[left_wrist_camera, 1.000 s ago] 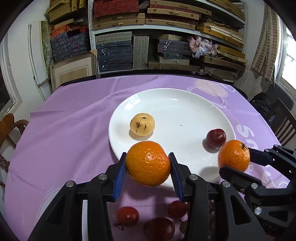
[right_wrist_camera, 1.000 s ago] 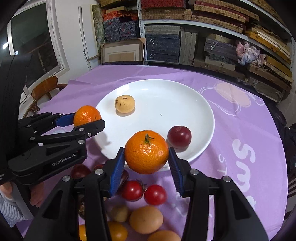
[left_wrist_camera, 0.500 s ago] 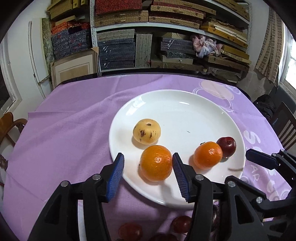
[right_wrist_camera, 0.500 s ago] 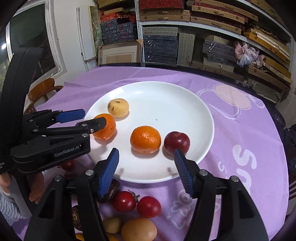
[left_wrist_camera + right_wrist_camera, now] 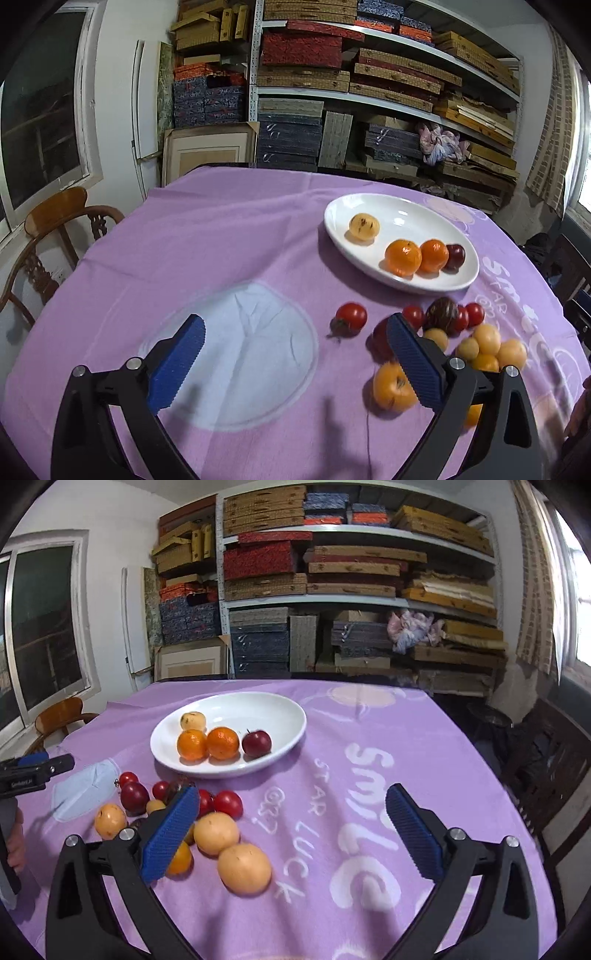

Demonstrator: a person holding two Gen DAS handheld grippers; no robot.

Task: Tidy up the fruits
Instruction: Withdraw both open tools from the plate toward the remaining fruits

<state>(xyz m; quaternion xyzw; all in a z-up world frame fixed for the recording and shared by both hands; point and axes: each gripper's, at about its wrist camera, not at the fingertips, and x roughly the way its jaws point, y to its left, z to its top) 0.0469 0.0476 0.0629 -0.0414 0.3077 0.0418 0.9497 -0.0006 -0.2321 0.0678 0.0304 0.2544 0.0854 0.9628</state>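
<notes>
both hand-held grippers are empty, jaws opening and already wide: the left hand-held gripper over bare purple cloth, the right hand-held gripper over the cloth's white lettering, with nothing between the pads of either.

the white plate holds four fruits: a pale speckled one, two oranges side by side and touching, and a dark red plum just beside them. the rest lie loose on the table in a cluster near the plate's front edge: cherry tomatoes, a dark plum, small yellow fruits and two larger peach-coloured ones.

the tomatoes look smooth, glossy and thin-skinned; i judge them light but easy to bruise or squirt from ridged pads, so they want a gentle close across the widest part. the larger yellow fruits seem firmer and rounder, likely to roll when nudged; taking hold at the equator with the pads level should keep them steady. the oranges' dimpled peel probably gives good grip. the cluster is tight, so a jaw coming down could knock neighbours; the lone tomato apart from the heap looks the easiest pick.

the plate is glazed and shallow, so fruit set near its rim may roll.
</notes>
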